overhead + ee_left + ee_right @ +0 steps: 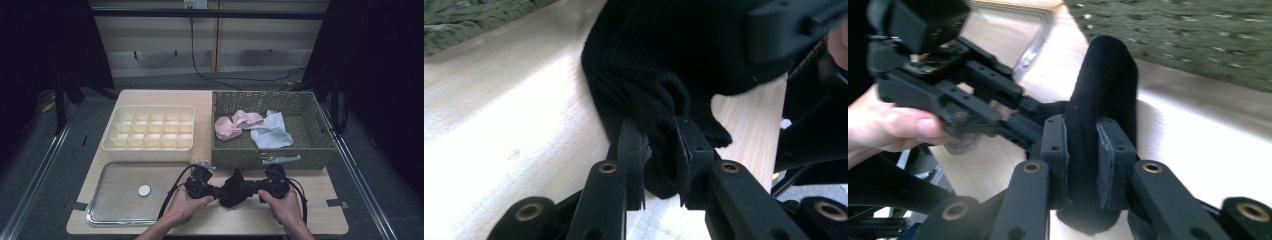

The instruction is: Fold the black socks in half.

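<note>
Sock (233, 190), black, long axis across table edge, left tongs (216, 191) and right tongs (250, 189) clamped on opposite ends

A black knitted sock (232, 188) is bunched up at the front of the wooden counter (325, 215), just before the woven basket, one folded end sticking up, pinched from both sides.

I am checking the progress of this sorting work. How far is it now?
Early stage, it seems. The compartments of the cream organizer look empty, so nothing appears sorted yet. In hand: the left gripper and the right gripper both clamp the black sock between their jaws, over the table. Left: pink and white garments wait in the wicker basket.
</note>
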Tool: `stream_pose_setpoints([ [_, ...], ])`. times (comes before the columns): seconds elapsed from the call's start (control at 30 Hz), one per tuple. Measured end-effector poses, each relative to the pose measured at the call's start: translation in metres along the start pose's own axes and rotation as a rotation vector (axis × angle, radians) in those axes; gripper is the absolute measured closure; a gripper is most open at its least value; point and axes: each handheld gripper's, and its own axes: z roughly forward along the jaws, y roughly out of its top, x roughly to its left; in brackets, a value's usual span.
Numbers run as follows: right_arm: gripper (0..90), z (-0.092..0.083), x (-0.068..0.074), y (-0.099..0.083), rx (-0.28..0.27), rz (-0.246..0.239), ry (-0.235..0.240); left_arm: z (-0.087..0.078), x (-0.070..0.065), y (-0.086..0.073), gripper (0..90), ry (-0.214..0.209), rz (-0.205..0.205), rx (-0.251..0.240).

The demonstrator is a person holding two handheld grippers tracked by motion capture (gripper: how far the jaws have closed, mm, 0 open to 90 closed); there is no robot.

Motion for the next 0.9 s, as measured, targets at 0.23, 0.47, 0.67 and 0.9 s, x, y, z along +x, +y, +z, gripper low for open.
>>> stream_pose_setpoints([
  [0.23,74.2,0.008,0.010,-0.001,0.020,-0.020,0.041,0.000,-0.001,0.000,76.5,0.020,0.006,-0.005],
  [0.47,67.9,0.020,0.016,-0.011,0.040,-0.028,0.076,0.000,0.000,0.001,76.5,0.033,0.003,0.001],
  [0.67,70.8,0.023,0.016,-0.014,0.043,-0.030,0.088,-0.001,0.003,0.001,75.1,0.014,-0.014,-0.001],
  [0.9,75.0,0.029,0.012,-0.018,0.052,-0.030,0.066,-0.020,0.015,0.003,56.1,0.015,-0.076,-0.040],
])
